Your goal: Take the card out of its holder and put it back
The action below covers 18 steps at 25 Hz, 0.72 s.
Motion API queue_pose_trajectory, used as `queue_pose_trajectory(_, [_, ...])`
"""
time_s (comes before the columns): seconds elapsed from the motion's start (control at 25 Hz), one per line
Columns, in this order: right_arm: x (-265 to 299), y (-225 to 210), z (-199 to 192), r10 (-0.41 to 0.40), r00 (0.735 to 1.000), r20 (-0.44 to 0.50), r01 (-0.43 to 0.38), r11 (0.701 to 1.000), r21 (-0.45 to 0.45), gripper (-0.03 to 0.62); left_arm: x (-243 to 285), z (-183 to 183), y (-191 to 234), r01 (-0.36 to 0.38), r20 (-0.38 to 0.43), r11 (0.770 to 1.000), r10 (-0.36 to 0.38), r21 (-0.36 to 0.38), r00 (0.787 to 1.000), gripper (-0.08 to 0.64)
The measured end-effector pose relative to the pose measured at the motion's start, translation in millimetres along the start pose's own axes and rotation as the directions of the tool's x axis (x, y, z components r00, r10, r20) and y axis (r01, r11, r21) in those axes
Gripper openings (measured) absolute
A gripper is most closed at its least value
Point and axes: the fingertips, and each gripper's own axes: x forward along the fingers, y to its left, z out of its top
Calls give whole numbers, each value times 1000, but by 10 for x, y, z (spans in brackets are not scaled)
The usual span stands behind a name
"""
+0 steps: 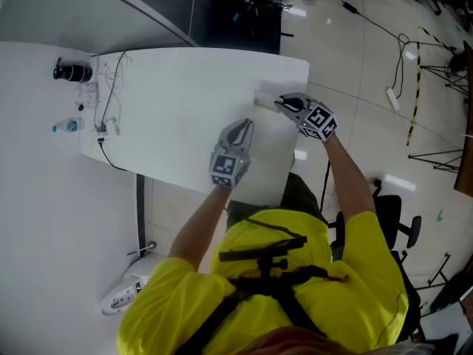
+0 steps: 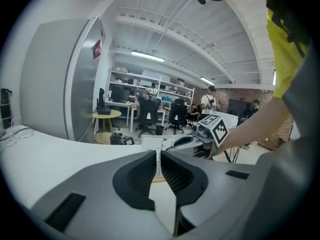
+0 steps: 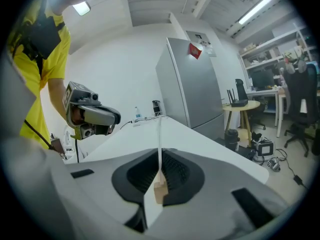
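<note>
Right gripper (image 1: 282, 103) pinching thin white card (image 1: 264, 98) near white table's (image 1: 170, 102) far corner.
Left gripper (image 1: 241, 130) hovering closed, empty; its view alone showing card's face.

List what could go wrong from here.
The right gripper pinches the card low, just above its wooden holder; with the left gripper shut and off the wooden holder, a lift may drag it along. The card stands near the table edge, so a dragged wooden holder could fall off.

White table (image 1: 185, 102), glossy tiled floor (image 1: 355, 58), ceiling striplights (image 2: 147, 57)
</note>
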Motion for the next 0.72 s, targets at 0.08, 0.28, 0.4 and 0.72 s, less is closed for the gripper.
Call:
queue_pose_trajectory(0.08, [-36, 11, 77, 1, 1000, 14, 0, 1000, -14, 21, -26, 21, 7, -8, 10, 1000, 8, -7, 1000, 25])
queue_pose_trajectory(0.28, [-204, 43, 545, 5, 998, 57, -2, 999, -52, 20, -89, 150, -16, -4, 25, 1000, 4, -6, 1000, 25])
queue_pose_trajectory(0.4, [-443, 98, 1107, 5, 993, 121, 4, 997, -75, 20, -173, 314, -39, 5, 69, 1000, -5, -12, 998, 25])
queue_pose_trajectory(0.72, [-909, 366, 2523, 19, 981, 194, 20, 980, -198, 20, -448, 570, -81, -1, 157, 1000, 3, -15, 988, 20])
